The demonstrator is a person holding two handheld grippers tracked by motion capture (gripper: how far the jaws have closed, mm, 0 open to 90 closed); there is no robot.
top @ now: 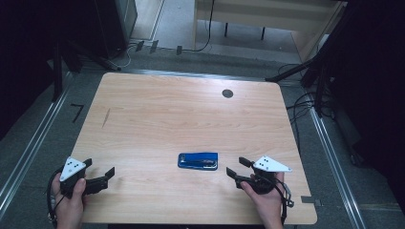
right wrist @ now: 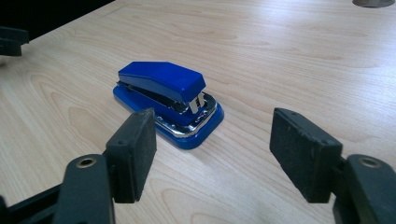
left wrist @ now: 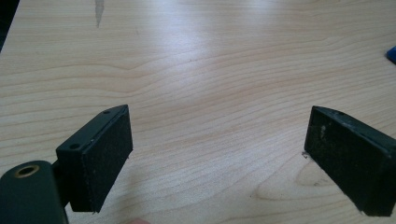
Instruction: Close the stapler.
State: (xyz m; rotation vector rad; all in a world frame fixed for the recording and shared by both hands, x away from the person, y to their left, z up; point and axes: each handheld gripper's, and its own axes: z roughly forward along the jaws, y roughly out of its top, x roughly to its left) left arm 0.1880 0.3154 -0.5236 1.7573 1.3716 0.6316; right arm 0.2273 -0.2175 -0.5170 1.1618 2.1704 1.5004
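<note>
We've got a small blue plastic stapler with a shiny metal inner track (top: 198, 161) lying flat on its base on the light wooden table (top: 191, 109), closed. It sits lengthwise across the near-centre area, its mouth end toward the right.

A bright blue stapler (top: 198, 161) with silver metal trim sits near the front edge of a pale wood-grain bench (top: 181, 114). A dark round disc (top: 228, 93) marks the far edge. Each black hand-held gripper, left (top: 101, 171) and right (top: 238, 168), carries a grey three-cornered plate.
</note>
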